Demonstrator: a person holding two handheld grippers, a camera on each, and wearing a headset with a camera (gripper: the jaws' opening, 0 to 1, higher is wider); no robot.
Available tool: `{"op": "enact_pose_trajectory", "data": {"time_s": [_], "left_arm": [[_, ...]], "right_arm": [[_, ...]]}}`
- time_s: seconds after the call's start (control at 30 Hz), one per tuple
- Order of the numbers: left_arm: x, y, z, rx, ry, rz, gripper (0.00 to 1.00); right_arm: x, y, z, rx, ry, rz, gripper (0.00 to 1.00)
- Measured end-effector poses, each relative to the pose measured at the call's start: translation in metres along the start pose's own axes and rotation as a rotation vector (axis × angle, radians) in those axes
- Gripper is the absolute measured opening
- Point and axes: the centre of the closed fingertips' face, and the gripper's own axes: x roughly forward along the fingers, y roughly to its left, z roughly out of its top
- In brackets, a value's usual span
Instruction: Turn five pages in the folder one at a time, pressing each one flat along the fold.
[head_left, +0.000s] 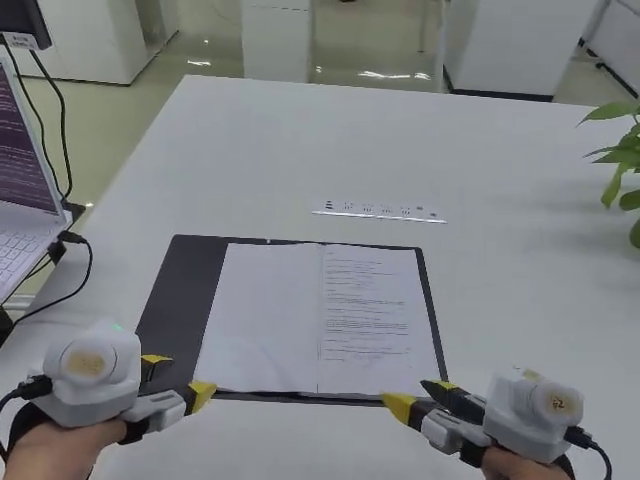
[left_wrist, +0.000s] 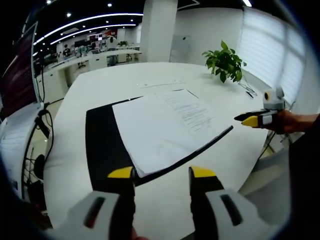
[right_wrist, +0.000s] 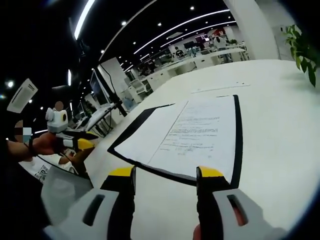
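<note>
Folder: lies open on table, just ahead of both sets of fingertips, untouched. Left gripper: fingers spread, empty. Right gripper: likewise. Progress: no page lifted; number turned cannot be told.

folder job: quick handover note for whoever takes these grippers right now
Folder: open and flat on the white table. A blank-faced sheet lies left of the fold, and the printed page lies right of it.
Left hand-held gripper: open, holding nothing, just off the near left corner.
Right hand-held gripper: open, holding nothing, just off the near right corner.
Done: folder opened. How many pages have been turned cannot be told from here.
Left: probably lift the printed page's edge, turn it over and press along the fold. Keep your own count to five.
</note>
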Motion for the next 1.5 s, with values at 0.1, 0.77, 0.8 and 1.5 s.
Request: {"op": "enact_pose_trajectory", "data": {"time_s": [0.1, 0.77, 0.8, 1.5], "left_arm": [[-0.004, -0.004, -0.003, 0.010, 0.003, 0.007, 0.45], [-0.018, -0.014, -0.010, 0.024, -0.025, 0.019, 0.65], [-0.016, -0.016, -0.010, 0.028, -0.023, 0.015, 0.65], [0.018, -0.047, -0.002, 0.117, 0.052, -0.095, 0.68]], "right_arm": [[0.000, 0.006, -0.005, -0.057, 0.032, 0.004, 0.51], [-0.015, 0.019, -0.018, -0.132, 0.091, 0.013, 0.64], [-0.016, 0.018, -0.018, -0.129, 0.088, 0.009, 0.63], [-0.027, 0.008, -0.033, -0.104, 0.136, -0.026, 0.67]]}}
